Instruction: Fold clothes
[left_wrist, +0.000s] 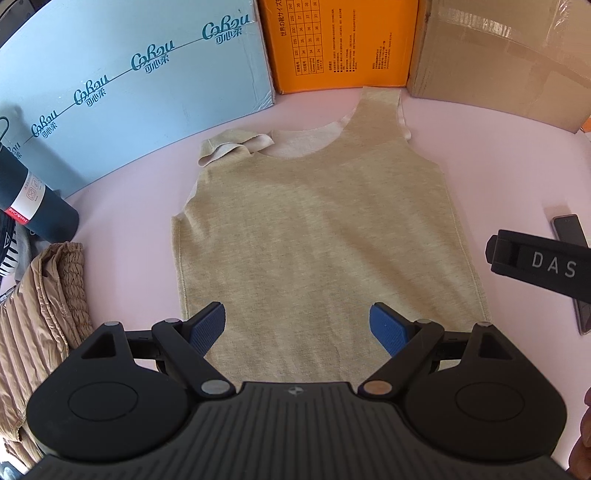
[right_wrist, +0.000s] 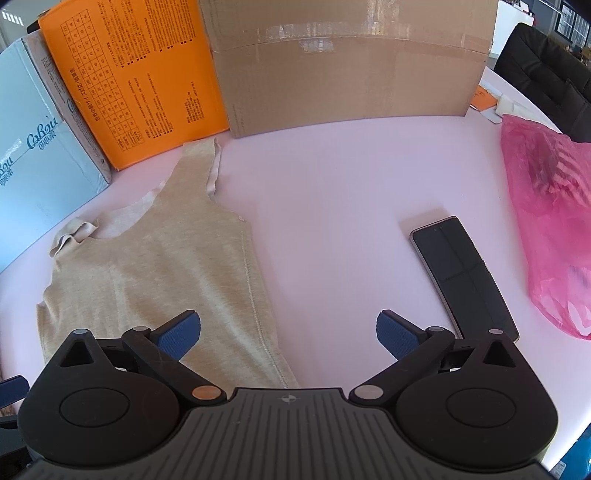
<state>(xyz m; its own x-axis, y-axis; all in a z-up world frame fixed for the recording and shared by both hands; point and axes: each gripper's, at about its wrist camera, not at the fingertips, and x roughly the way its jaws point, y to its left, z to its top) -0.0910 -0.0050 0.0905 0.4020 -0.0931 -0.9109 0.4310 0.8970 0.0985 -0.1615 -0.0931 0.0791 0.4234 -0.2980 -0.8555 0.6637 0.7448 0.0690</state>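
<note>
Flat beige knit tank top (left_wrist: 317, 236)

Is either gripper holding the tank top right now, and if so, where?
Nothing is held. The left gripper and right gripper are both open above the hem end of the beige tank top, which lies flat.

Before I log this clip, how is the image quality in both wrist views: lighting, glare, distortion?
Left wrist view: bright daylight, a soft shadow across the top, fisheye bending the blue box, focus sharp. Right wrist view: equally bright, glare on the taped cardboard box, a faint reflection on the phone, edges curved, no motion blur.
</note>
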